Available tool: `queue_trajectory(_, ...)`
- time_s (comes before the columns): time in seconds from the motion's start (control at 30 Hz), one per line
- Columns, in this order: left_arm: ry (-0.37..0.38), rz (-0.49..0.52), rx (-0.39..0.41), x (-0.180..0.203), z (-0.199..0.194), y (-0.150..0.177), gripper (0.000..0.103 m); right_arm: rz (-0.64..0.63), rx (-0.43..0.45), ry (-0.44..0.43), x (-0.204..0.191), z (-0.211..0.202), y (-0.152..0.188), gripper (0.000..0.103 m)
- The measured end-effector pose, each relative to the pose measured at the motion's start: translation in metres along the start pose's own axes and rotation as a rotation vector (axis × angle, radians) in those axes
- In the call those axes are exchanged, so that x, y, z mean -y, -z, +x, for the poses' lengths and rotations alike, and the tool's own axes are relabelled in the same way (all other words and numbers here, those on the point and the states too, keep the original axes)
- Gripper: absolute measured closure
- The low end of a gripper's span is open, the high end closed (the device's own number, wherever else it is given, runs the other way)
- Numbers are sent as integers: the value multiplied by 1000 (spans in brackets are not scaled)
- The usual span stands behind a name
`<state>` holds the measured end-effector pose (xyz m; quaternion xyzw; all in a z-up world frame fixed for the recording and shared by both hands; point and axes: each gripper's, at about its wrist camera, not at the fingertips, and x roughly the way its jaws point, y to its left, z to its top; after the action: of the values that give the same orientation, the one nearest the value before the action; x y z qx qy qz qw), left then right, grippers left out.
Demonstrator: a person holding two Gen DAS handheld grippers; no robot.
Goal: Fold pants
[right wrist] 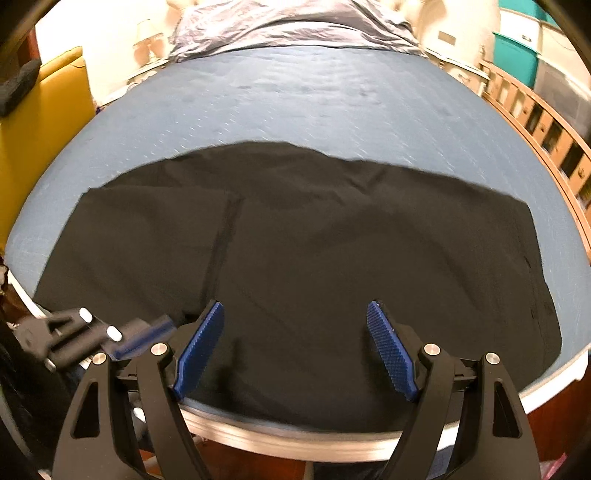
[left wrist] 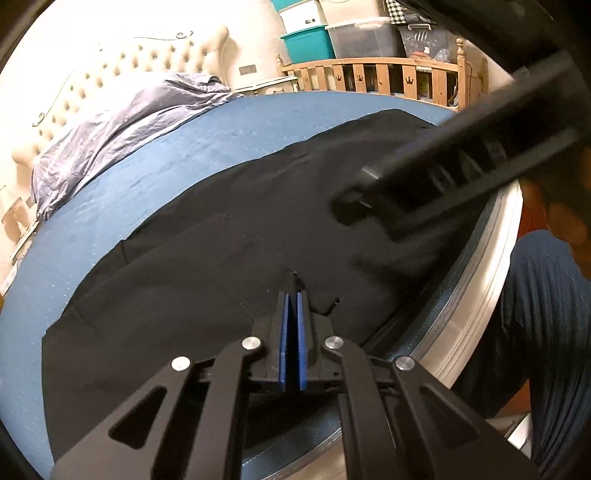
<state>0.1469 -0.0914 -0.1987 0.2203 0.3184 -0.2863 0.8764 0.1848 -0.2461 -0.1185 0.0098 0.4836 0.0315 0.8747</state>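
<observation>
A blue mattress (right wrist: 332, 99) fills the view, a crumpled lavender duvet (left wrist: 110, 122) by the tufted cream headboard (left wrist: 147, 59), wooden crib rail (left wrist: 369, 79) alongside, teal storage bins (left wrist: 306, 40) stacked behind, yellow chair (right wrist: 44, 122) left.

Black pants (right wrist: 295, 258) spread flat across blue bed (right wrist: 314, 96), reaching near edge at 6 o'clock. Right tool (right wrist: 295, 314) above pants, blue pads (right wrist: 201, 347) wide apart. Left tool (right wrist: 147, 332) blurred at 8 o'clock, at pants edge. Grey duvet (right wrist: 288, 26) at 12 o'clock.
</observation>
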Motion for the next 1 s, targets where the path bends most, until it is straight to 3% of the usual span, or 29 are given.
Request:
queue_trajectory(0.03,6,-3,-1,-1,1,1,95,-12,7,-13,-6,0,-8,26)
queue_trajectory(0.1,26,-36,14,-3,-7,3,73,-22,9,-54,-16,5,-25,26)
queue_trajectory(0.13,47,-56,23,-5,-13,4,54,-29,11,-51,-20,6,-31,26)
queue_trajectory(0.17,63,-79,48,-7,-24,6,50,-39,15,-47,-25,8,-39,26)
queue_trajectory(0.27,113,-253,93,-31,-62,19,50,-65,25,-77,-44,20,-60,26)
queue_trajectory(0.33,144,-435,118,-62,-84,39,46,-119,35,-91,-63,28,-70,26)
queue_trajectory(0.37,151,-576,137,-88,-100,57,44,-166,40,-89,-75,35,-72,26)
queue_trajectory(0.47,91,-878,186,-148,-133,113,44,-245,20,-39,-92,52,-70,26)
queue_trajectory(0.57,19,-1098,209,-198,-150,171,46,-288,-35,58,-92,75,-59,26)
queue_trajectory(0.63,50,-1193,202,-217,-146,195,46,-254,-32,37,-84,81,-54,22)
queue_trajectory(0.7,161,-1251,212,-230,-134,210,46,-218,-41,18,-77,83,-53,20)
queue_trajectory(0.8,263,-1276,234,-239,-117,215,46,-204,-46,24,-75,85,-53,17)
queue_trajectory(1.0,346,-1294,200,-239,-86,214,46,-188,-39,46,-76,87,-49,15)
